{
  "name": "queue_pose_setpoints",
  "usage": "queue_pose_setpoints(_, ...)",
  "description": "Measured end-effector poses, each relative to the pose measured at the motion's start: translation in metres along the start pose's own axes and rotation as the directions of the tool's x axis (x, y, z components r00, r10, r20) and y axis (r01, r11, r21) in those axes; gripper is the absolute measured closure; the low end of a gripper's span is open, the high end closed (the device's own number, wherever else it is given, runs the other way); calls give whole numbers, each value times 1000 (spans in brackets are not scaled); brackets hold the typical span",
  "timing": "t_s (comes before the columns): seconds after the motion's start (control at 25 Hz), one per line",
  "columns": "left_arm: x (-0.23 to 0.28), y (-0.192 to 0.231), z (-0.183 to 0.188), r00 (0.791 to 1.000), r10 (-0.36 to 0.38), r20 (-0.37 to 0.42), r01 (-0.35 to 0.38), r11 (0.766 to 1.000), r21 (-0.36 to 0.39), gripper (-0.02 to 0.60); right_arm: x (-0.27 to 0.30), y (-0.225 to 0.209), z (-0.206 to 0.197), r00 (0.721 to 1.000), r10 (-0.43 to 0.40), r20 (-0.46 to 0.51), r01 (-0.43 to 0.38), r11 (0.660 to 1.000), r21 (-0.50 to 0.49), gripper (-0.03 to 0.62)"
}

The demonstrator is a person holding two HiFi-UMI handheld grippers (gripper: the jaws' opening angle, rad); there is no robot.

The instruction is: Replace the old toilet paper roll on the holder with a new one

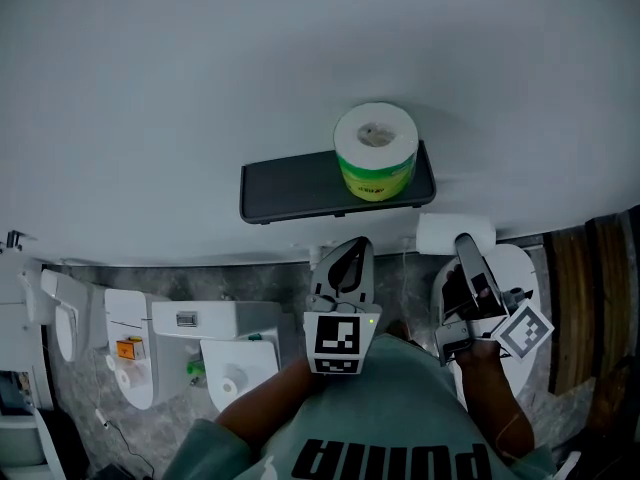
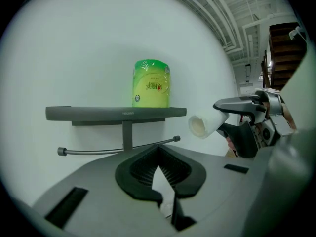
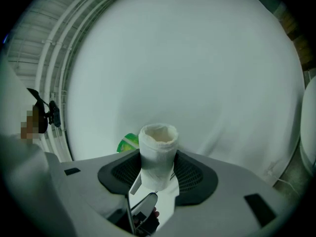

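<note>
A dark shelf (image 1: 300,193) is fixed to the white wall, and the new roll in its green wrapper (image 1: 376,151) stands on its right end. In the left gripper view the new roll (image 2: 151,83) tops the shelf (image 2: 116,113), and the thin holder bar (image 2: 118,148) below it is bare. My right gripper (image 1: 464,255) is shut on the slim white old roll (image 1: 455,234), right of the shelf and just below it. That old roll (image 3: 158,154) stands upright between the right gripper's (image 3: 158,169) pads. My left gripper (image 1: 341,268), below the shelf, is shut and holds nothing.
White toilet fixtures (image 1: 235,353) stand on the grey stone floor at lower left, and another white fixture (image 1: 525,268) sits under my right hand. A dark wooden staircase (image 1: 590,298) rises at the right. The wall around the shelf is plain white.
</note>
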State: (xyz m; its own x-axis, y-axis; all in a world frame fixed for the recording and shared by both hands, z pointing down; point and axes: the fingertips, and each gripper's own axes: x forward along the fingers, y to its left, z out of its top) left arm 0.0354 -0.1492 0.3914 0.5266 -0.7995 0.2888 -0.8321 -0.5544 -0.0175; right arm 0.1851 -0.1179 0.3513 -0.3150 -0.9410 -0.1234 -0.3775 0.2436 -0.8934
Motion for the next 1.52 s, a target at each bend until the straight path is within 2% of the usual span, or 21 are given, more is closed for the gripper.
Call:
queue_pose_setpoints(0.28, -25, 18, 17, 998, 50, 41, -49, 999, -14, 574, 6, 49, -15, 995, 68, -71, -75, 992, -103, 378)
queue_pose_setpoints(0.44, -39, 38, 16, 994, 99, 39, -98, 995, -21, 574, 15, 76, -28, 986, 116, -119, -131, 982, -133, 379)
queue_pose_setpoints(0.64, -61, 63, 20, 985, 164, 54, -162, 986, -42, 574, 30, 110, -44, 972, 153, -177, -192, 955, -226, 379)
queue_pose_setpoints(0.84, -79, 87, 23, 975, 213, 69, -209, 976, -58, 574, 56, 143, -63, 953, 194, -234, -264, 909, -323, 379)
queue_pose_setpoints(1.04, -98, 108, 33, 965, 249, 80, -244, 967, -69, 574, 86, 173, -74, 949, 183, -256, -283, 849, -445, 379)
queue_pose_setpoints(1.2, -105, 124, 35, 960, 266, 83, -261, 963, -67, 574, 111, 179, -87, 949, 133, -285, -274, 792, -545, 380)
queue_pose_setpoints(1.52, -105, 144, 36, 960, 265, 93, -259, 964, -65, 574, 156, 177, -115, 947, -32, -321, -220, 665, -714, 380)
